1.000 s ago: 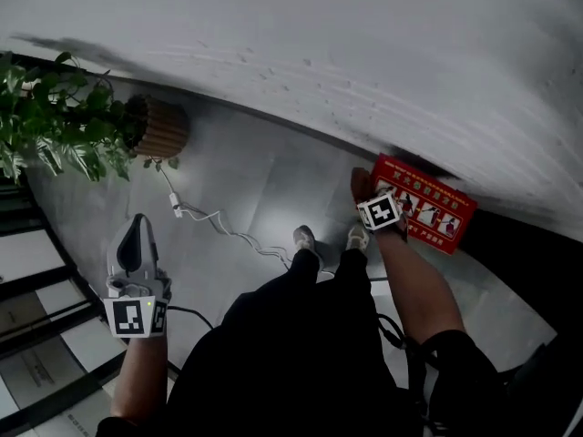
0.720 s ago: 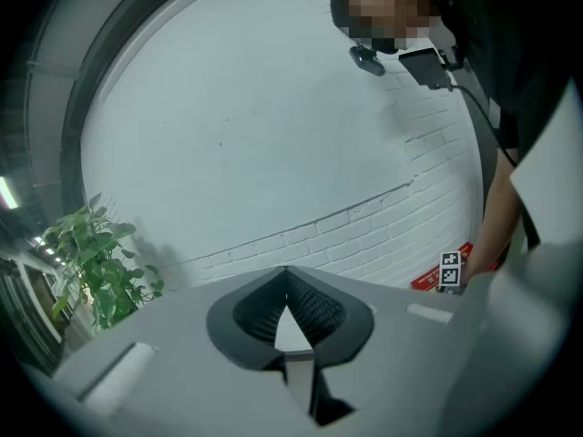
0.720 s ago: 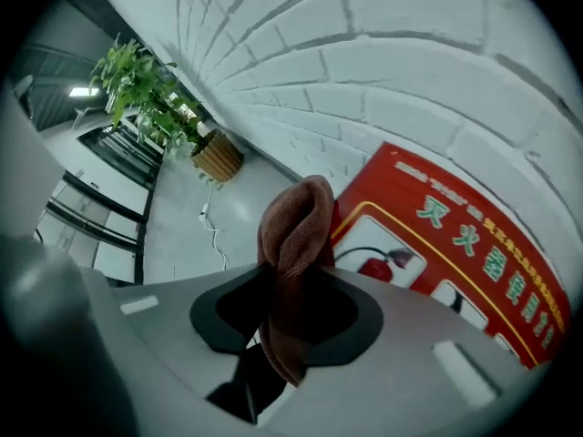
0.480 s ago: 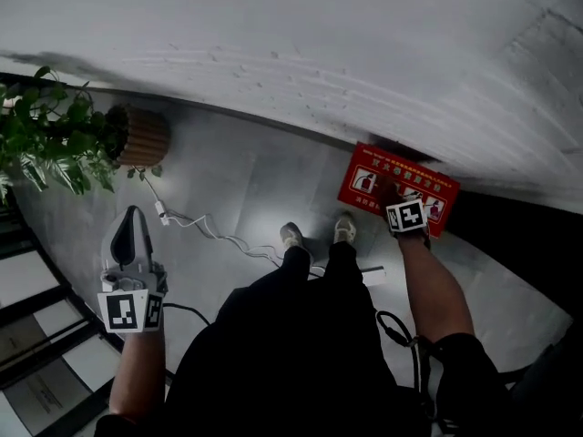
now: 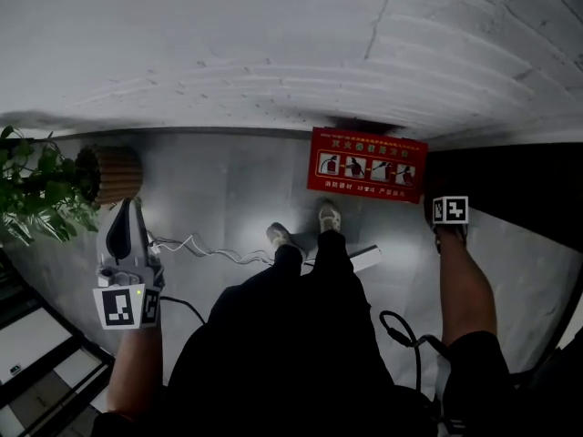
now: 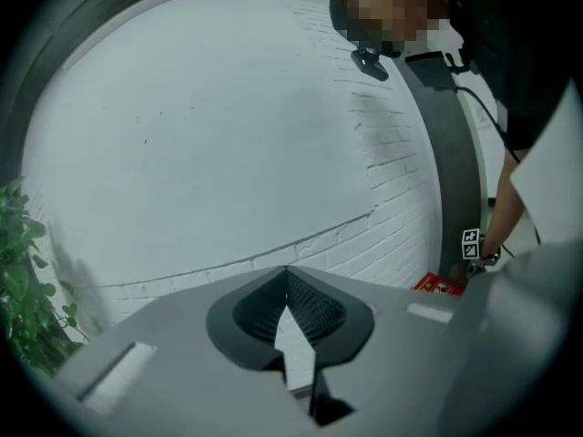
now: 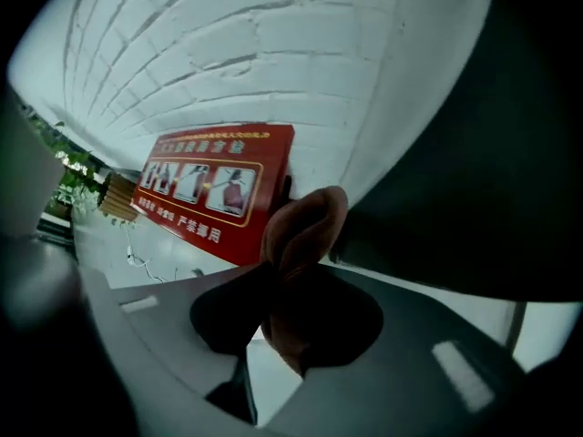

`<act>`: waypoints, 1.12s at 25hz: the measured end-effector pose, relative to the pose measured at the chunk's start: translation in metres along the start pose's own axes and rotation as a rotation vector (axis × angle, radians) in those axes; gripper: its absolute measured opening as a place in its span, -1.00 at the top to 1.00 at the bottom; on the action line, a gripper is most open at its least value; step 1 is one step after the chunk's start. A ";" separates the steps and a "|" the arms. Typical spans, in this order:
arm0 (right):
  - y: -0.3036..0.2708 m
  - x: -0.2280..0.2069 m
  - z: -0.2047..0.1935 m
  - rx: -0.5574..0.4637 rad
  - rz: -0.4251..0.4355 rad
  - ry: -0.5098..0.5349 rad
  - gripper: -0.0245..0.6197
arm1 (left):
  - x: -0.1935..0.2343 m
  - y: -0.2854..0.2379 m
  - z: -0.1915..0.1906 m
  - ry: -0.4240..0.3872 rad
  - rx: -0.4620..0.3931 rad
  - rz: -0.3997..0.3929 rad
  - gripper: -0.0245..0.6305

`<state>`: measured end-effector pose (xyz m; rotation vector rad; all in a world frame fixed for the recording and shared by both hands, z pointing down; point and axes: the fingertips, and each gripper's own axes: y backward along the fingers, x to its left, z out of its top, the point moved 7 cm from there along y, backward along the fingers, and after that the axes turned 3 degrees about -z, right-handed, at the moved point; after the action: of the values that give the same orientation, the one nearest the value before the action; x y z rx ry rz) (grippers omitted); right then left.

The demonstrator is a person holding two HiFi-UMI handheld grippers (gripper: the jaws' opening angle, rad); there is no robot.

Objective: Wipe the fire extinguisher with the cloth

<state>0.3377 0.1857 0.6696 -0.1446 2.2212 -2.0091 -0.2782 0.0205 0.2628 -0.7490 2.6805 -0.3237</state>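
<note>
Head view: right gripper (image 5: 450,215) has swung right, off the red fire extinguisher box (image 5: 367,164) at the brick wall (image 5: 273,44), fingers clamping the brown cloth (image 7: 305,230). Left gripper (image 5: 125,215) stays left, fingers closed, empty.

The red extinguisher box (image 5: 367,164) by the wall carries a row of four pictograms, with a line of yellow characters above and another below. I can't make out any of those characters.
</note>
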 end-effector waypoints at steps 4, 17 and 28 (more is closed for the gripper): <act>0.000 0.094 0.037 -0.088 0.136 0.211 0.61 | 0.002 0.009 -0.008 0.006 0.013 0.019 0.93; -0.054 0.326 0.071 -0.023 0.409 0.660 0.62 | 0.041 0.113 -0.010 -0.028 0.143 0.280 0.93; -0.032 0.127 0.018 -0.011 0.196 0.286 0.63 | 0.004 0.057 -0.021 0.071 0.060 0.111 0.93</act>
<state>0.2143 0.1436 0.6947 0.3674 2.3006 -2.0165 -0.3156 0.0682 0.2641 -0.5781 2.7525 -0.4078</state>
